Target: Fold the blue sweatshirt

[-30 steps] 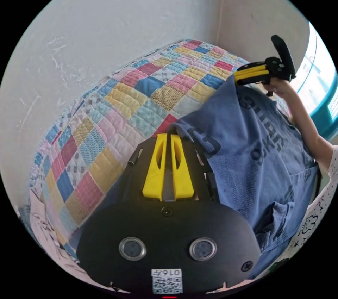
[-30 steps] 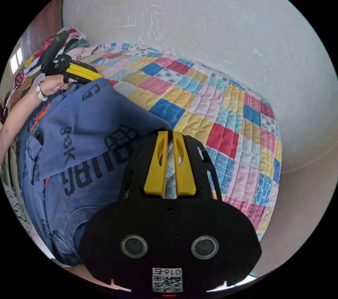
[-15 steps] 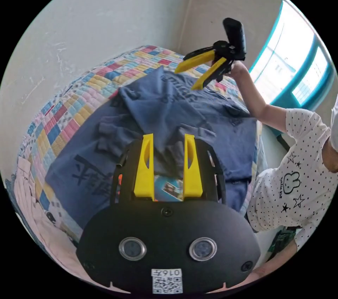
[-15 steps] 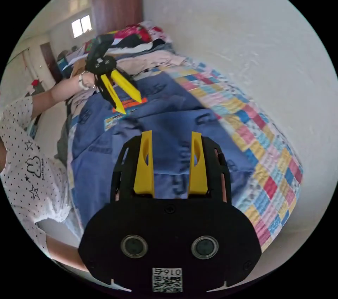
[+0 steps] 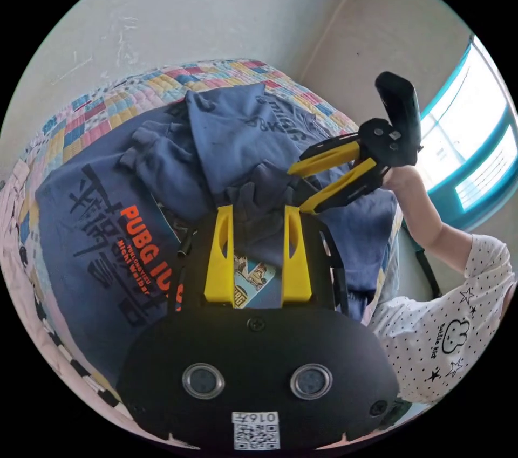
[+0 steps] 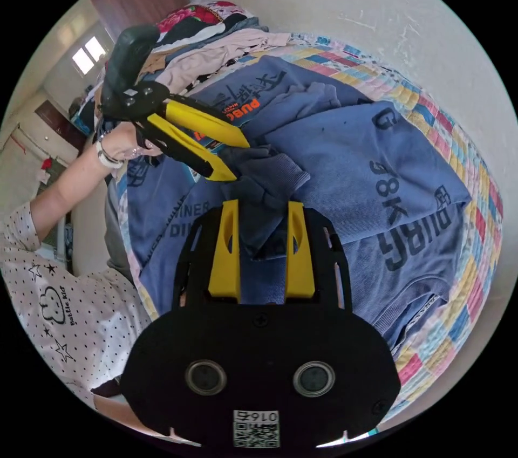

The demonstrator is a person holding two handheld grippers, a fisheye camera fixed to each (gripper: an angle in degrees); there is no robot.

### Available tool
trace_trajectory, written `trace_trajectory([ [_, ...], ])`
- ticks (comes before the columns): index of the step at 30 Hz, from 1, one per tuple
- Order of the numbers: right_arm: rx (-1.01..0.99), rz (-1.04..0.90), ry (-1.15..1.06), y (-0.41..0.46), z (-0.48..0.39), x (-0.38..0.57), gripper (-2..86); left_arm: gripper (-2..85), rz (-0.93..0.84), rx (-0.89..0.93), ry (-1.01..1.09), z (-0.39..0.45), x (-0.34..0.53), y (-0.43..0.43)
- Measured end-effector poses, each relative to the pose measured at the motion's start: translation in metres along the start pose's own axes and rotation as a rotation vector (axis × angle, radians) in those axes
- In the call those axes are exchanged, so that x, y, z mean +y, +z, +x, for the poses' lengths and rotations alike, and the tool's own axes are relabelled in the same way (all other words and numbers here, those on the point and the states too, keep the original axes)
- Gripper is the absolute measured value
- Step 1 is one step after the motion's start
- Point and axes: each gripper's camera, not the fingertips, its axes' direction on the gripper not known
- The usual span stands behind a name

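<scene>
A second ago both my hand-held grippers pinched the blue sweatshirt up in the air; now it lies dropped on the quilted bed. Left hand-held gripper and right hand-held gripper hang over it, jaws spread, gripping nothing. One fold laid over (rumpled, sleeves bunched mid-garment). I judge it roughly half done: sleeves and the final fold remain.
</scene>
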Motion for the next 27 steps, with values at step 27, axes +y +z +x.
trace_trajectory([
  [27,0.063,0.114,-0.175,-0.005,-0.169,0.032,16.3,5.0,0.016,0.085,0.307,0.105,0.12,-0.095],
])
